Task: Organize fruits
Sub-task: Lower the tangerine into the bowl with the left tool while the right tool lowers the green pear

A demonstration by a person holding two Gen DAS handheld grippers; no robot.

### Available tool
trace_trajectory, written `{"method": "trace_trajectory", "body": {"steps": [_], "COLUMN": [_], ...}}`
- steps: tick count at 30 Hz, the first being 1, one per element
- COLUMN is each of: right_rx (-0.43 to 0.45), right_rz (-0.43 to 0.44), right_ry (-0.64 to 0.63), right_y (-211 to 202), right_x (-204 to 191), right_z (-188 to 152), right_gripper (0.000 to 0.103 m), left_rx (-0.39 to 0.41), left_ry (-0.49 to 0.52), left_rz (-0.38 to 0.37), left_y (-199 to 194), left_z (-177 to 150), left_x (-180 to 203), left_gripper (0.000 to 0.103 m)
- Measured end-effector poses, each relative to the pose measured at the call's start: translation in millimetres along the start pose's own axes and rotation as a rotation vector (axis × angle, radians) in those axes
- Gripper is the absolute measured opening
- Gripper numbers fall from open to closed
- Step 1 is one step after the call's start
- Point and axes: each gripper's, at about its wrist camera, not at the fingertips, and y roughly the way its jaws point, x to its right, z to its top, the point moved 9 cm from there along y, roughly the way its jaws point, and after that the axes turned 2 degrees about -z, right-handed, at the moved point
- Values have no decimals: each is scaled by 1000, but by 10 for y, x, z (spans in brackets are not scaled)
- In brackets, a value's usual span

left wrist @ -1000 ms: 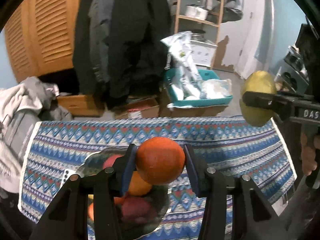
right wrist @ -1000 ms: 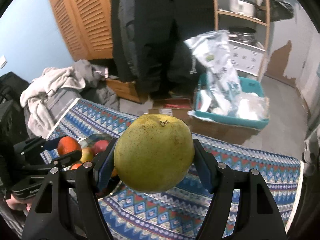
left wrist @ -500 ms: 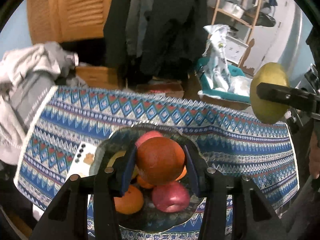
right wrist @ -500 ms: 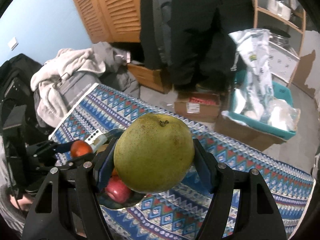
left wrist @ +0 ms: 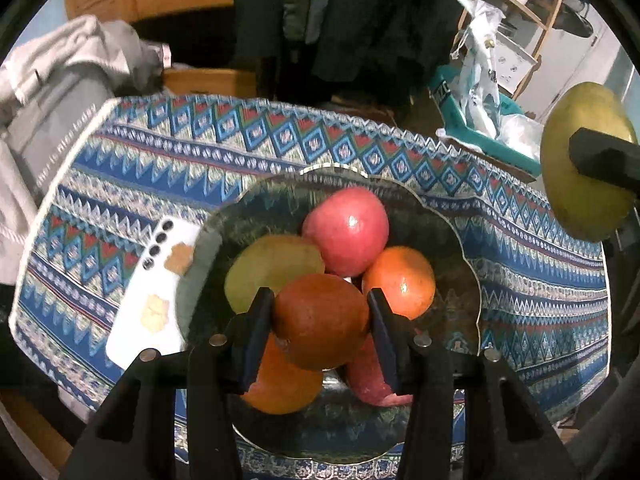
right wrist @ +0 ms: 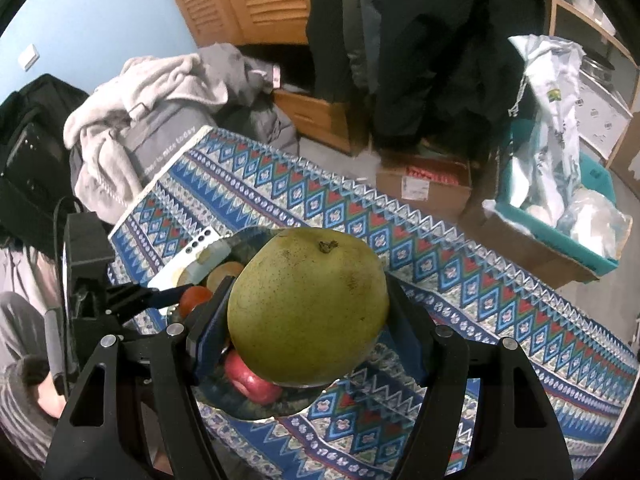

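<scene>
Left wrist view: the left gripper (left wrist: pixel 320 322) fingers clamp an orange (left wrist: pixel 320 320) above the glass bowl (left wrist: pixel 460 236), which holds a red apple (left wrist: pixel 346 230) and other fruit on the patterned table (left wrist: pixel 240 152). Farther right, the right gripper (right wrist: pixel 308 312) fingers grip a large green pomelo (right wrist: pixel 308 312).

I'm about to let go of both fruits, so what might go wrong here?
The glass bowl already holds a red apple, an orange and other fruit; the dark orange in the left tool would land on the pile and may roll out. The big green fruit in the right tool looks bulky enough to knock others loose. A white phone lies against the bowl's rim.
</scene>
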Motion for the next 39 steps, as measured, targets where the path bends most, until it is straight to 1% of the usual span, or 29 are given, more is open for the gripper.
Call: {"method": "trace_trajectory", "body": {"steps": [5, 9, 11, 14, 18, 21, 27, 32, 37, 39], "right_rx": [-25, -40, -53, -70, -101, -121, -168, -208, -243, -234], "right_rz": [0, 6, 15, 26, 55, 71, 75, 74, 74, 72], "right_ry": [-12, -18, -17, -13, -7, -1, -17, -25, -68, -77], "right_y": [104, 177, 231, 302, 439, 546, 771, 926, 1016, 1011], "right_x": [-84, -146, -179, -220, -309, -357, -454, -506, -577, -582], "right_z": [-38, -70, -95, -129, -170, -202, -295, -404, -496, -495], "right_gripper": [72, 72, 72, 72, 72, 72, 72, 72, 73, 74], "left_rx": [-23, -14, -9, 3, 24, 50, 63, 67, 71, 71], "left_ry": [-14, -30, -40, -67, -100, -117, -153, -167, -174, -170], "left_rz": [8, -4, -7, -13, 5, 37, 74, 90, 85, 89], "left_y": [47, -22, -67, -156, -275, -369, -447, -479, -507, -511], "left_z": [-50, -23, -17, -6, 19, 37, 4, -10, -4, 1], "left_x": [-46, -76, -100, -160, -279, -400, -607, -670, -672, -666], "left_gripper": [49, 53, 57, 57, 59, 60, 60, 60, 61, 61]}}
